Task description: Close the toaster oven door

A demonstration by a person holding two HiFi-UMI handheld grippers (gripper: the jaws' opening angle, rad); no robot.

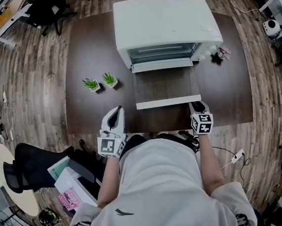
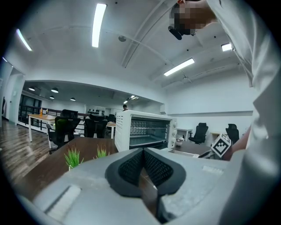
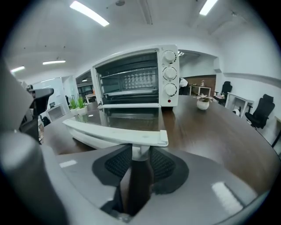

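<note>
Jaws of the right gripper (image 3: 139, 154) are clenched on the short white post under the handle (image 3: 117, 133) of the oven door (image 1: 165, 85), one dark ribbed pad against each side of it. The handle bar runs across just above the jaws, from the left to a squared end at the right. The door hangs fully open, lying flat and level out from the front of the white toaster oven (image 1: 164, 23), with its handle edge nearest the person. The oven sits at the far middle of the dark bench (image 1: 83, 51), its wire rack showing inside and three knobs stacked down its right side. The left gripper (image 2: 143, 154) is clenched on nothing, its pads meeting at the tips; it rests at the near bench edge, left of the door and apart from it. Two small potted plants (image 1: 101, 82) stand side by side on the bench, left of the oven.
</note>
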